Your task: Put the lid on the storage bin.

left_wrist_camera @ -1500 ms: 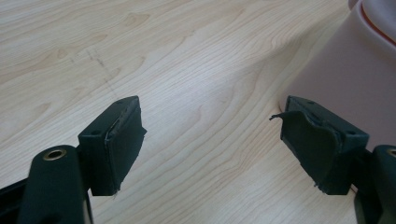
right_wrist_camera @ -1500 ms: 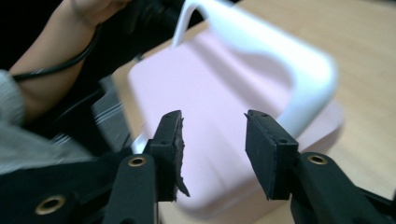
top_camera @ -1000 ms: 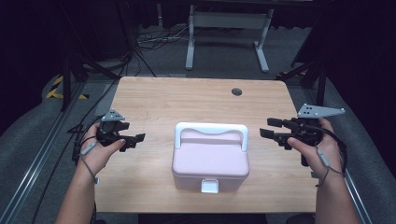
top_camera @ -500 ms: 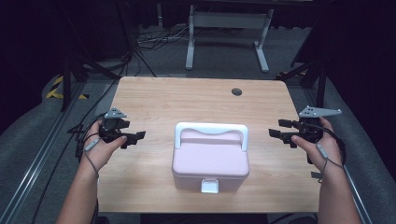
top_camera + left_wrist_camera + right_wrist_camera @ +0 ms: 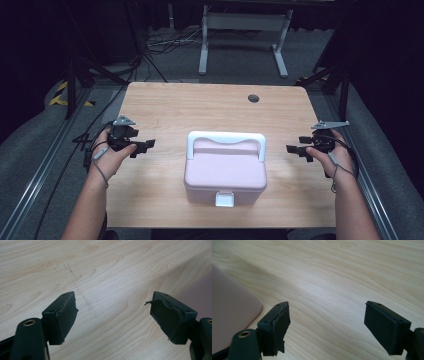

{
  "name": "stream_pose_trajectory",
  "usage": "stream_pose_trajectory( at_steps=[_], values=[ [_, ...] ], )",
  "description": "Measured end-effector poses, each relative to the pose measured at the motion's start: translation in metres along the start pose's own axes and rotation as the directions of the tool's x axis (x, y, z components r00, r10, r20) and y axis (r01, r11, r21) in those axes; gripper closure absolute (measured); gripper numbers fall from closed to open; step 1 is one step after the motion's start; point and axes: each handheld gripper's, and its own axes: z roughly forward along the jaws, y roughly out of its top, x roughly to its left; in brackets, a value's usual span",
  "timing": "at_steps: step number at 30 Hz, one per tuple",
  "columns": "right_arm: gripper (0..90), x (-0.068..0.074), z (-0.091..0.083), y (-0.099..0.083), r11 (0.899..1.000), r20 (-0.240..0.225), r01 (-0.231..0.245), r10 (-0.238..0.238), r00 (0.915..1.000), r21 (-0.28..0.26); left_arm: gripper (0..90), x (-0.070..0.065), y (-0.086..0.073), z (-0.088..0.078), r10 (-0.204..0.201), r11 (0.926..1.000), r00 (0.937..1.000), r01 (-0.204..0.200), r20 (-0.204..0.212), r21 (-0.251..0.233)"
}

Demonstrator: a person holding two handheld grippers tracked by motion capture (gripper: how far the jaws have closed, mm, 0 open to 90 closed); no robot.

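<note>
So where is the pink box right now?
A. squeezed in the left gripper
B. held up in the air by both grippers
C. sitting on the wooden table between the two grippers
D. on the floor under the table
C. The pink box rests on the wooden table, with the left gripper and right gripper open on either side, neither touching it.

Light wooden table (image 5: 200, 107) with round cable hole (image 5: 253, 98), on grey carpeted floor (image 5: 45, 125); white metal frame (image 5: 242, 22) and loose cables (image 5: 160, 42) behind, dark surroundings.
</note>
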Motion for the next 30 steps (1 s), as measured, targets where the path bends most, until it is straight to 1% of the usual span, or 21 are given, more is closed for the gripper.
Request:
stream_pose_trajectory(
  at_steps=[2, 5, 8, 13, 15, 17, 18, 20, 22, 28, 30],
  values=[
    [20.6, 0.0, 0.004, -0.002, 1.0, 0.004, 0.026, -0.026, 0.9996, 0.008, 21.9, 0.0, 0.0, 0.002, 0.006, 1.0, 1.0, -0.006, 0.0, 0.0],
    [20.9, -0.001, 0.012, -0.005, 0.998, -0.004, 0.057, -0.057, 0.9984, 0.024, 21.9, 0.002, -0.001, 0.004, 0.023, 0.9996, 0.9997, -0.023, -0.004, 0.016],
    [20.9, -0.001, 0.019, -0.009, 0.998, 0.0, 0.05, -0.05, 0.9988, 0.04, 21.9, 0.004, -0.001, 0.006, 0.02, 0.9997, 0.9998, -0.02, 0.003, 0.016],
    [21.2, -0.002, 0.028, -0.014, 0.998, -0.001, 0.054, -0.054, 0.9985, 0.038, 21.9, 0.006, -0.003, 0.011, 0.024, 0.9996, 0.9997, -0.024, 0.012, 0.016],
    [21.5, -0.003, 0.031, -0.015, 0.998, 0.0, 0.05, -0.05, 0.9988, 0.034, 21.9, 0.006, -0.004, 0.013, 0.023, 0.9994, 0.9996, -0.023, 0.019, 0.024],
    [21.5, -0.004, 0.035, -0.018, 0.998, 0.012, 0.048, -0.048, 0.9988, 0.038, 22.6, 0.006, -0.005, 0.015, 0.033, 0.999, 0.9991, -0.034, 0.025, 0.029],
    [21.5, -0.004, 0.036, -0.019, 0.998, 0.014, 0.052, -0.053, 0.9985, 0.037, 22.7, 0.005, -0.005, 0.017, 0.027, 0.9992, 0.9992, -0.028, 0.029, 0.029],
    [21.5, -0.004, 0.037, -0.019, 0.998, 0.013, 0.054, -0.054, 0.9984, 0.033, 22.7, 0.005, -0.006, 0.019, 0.038, 0.9984, 0.9986, -0.039, 0.036, 0.04],
    [21.6, -0.004, 0.039, -0.02, 0.998, 0.013, 0.048, -0.049, 0.9987, 0.029, 22.7, 0.004, -0.006, 0.02, 0.039, 0.9982, 0.9986, -0.04, 0.037, 0.045],
    [21.6, -0.003, 0.047, -0.024, 0.996, 0.032, 0.07, -0.072, 0.9969, 0.045, 22.9, 0.003, -0.005, 0.023, 0.046, 0.9974, 0.998, -0.048, 0.044, 0.054],
    [21.7, -0.003, 0.046, -0.024, 0.997, 0.034, 0.07, -0.071, 0.9969, 0.035, 22.9, 0.003, -0.003, 0.023, 0.047, 0.9976, 0.9977, -0.05, 0.048, 0.049]
  ],
)
